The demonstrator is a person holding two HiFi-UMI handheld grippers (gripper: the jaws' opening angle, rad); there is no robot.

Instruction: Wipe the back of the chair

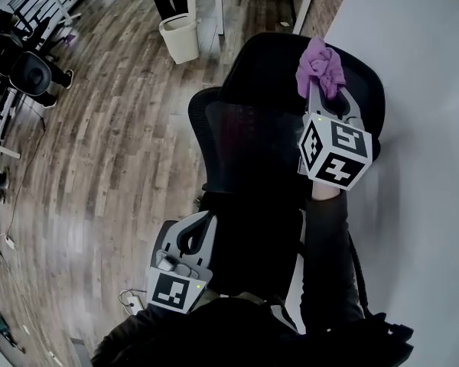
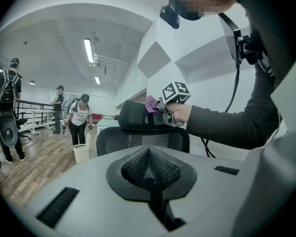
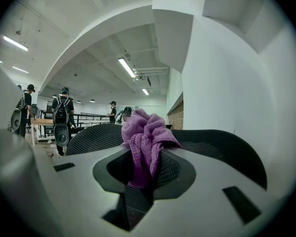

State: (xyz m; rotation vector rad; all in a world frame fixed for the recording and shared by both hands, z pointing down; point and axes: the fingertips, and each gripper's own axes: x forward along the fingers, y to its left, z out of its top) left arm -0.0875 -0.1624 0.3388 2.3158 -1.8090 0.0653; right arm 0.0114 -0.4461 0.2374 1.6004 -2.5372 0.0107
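Pinching purple cloth (image 1: pixel 320 67) over chair (image 1: pixel 252 128), right gripper (image 1: pixel 327 90).

1. The cloth (image 1: pixel 321 66) is purple.
2. The chair (image 1: pixel 252 140) is black, and its back has a fine mesh pattern.
3. The right gripper (image 1: pixel 327 90) and the left gripper (image 1: pixel 195 232) are light grey and carry black-and-white square markers.
4. The floor (image 1: pixel 115 151) is brown, in wood planks.
5. The bin (image 1: pixel 180 38) is cream and the wall (image 1: pixel 421 90) is white.

Close wall (image 1: pixel 421 90) beside chair (image 1: pixel 252 151); open floor (image 1: pixel 115 144) opposite
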